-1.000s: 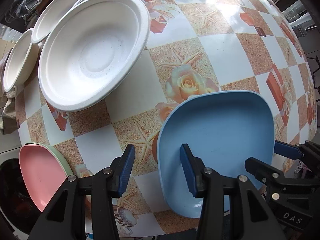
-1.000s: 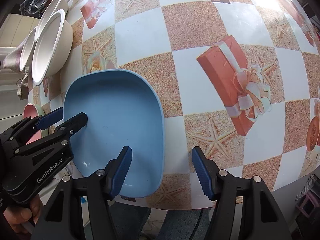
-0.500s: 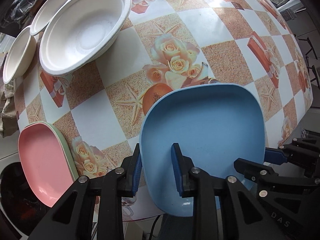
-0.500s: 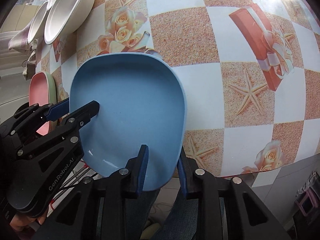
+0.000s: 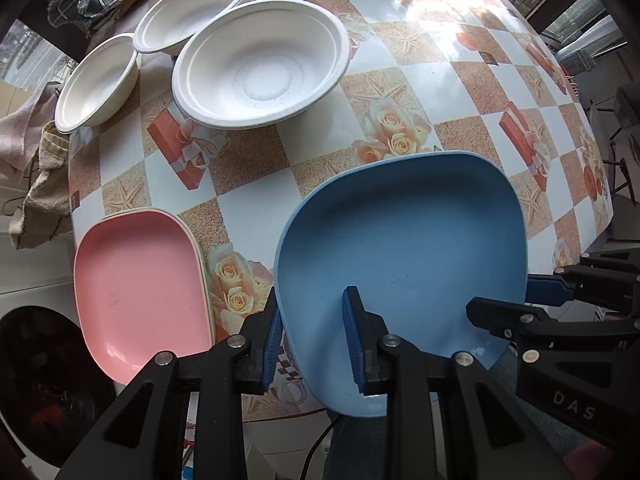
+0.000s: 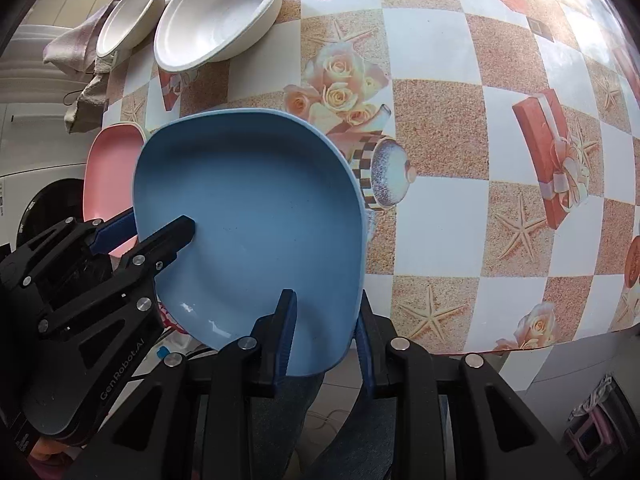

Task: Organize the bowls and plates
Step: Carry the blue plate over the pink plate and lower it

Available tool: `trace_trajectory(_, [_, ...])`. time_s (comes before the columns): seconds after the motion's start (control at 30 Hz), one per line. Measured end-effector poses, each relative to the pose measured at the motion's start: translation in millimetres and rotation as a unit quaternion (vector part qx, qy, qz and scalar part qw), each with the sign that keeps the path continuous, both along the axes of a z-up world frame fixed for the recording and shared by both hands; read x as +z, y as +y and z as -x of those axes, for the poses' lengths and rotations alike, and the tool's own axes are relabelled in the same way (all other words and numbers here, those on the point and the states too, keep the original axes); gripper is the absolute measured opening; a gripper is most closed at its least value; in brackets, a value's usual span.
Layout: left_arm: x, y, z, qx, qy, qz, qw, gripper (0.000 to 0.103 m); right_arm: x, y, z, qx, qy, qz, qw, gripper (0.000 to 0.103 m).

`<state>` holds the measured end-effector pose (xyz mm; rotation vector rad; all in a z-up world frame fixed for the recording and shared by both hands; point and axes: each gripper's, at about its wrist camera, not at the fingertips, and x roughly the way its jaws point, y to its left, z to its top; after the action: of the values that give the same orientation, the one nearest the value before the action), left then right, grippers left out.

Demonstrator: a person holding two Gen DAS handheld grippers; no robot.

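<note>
Left gripper (image 5: 310,336): you hold it pointing straight down, its blue pads clamped across the near-left rim of the blue plate (image 5: 400,264), one pad under the edge and one inside the well.

Right gripper (image 6: 326,332): you hold it steeply downward, clamped on the opposite near rim of the same plate, pads either side of the edge.

Blue plate: carried between both grippers, clear of the counter (image 5: 256,208), hanging over its near edge, roughly level.

Pink plate (image 5: 140,288): at the counter's near-left corner, nested on a pale green plate (image 5: 200,248) whose rim shows along its right side. The blue plate sits just beside this stack, apart from it.

Large white bowl (image 5: 260,68): far left on the counter, with two smaller white bowls (image 5: 96,88) beside and behind it.

Change since a second ago: both grippers then stood apart astride the rim with the plate lying on the counter; they have since closed and the plate has lifted. The pink stack now shows more fully, nearer the blue plate.
</note>
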<state>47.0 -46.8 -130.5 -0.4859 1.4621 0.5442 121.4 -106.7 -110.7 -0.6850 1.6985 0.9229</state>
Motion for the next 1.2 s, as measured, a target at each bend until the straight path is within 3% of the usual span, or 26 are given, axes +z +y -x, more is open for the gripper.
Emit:
trace_trajectory(0.2, [14.5, -4.1, 16.8, 0.023, -0.016, -0.011, 0.9995, 0.031, 20.5, 4.0, 7.7, 0.022, -0.012, -0.010, 1.000, 0.031])
trace_trajectory(0.8, [39.1, 55.3, 93.2, 0.097, -0.037, -0.040, 0.9938, 0.031, 48.9, 50.7, 60.2, 0.096, -0.032, -0.031, 0.994, 0.031])
trace_trajectory(1.03, [42.2, 78.7, 127.4, 0.137, -0.032, -0.049, 0.9889, 0.031, 47.4, 80.7, 87.1, 0.134, -0.019, -0.029, 0.990, 0.031])
trace_trajectory(1.2, [40.4, 93.8, 143.6, 0.144, -0.018, -0.056, 0.9878, 0.031, 34.9, 96.7, 98.6, 0.117, 0.020, -0.019, 0.993, 0.031])
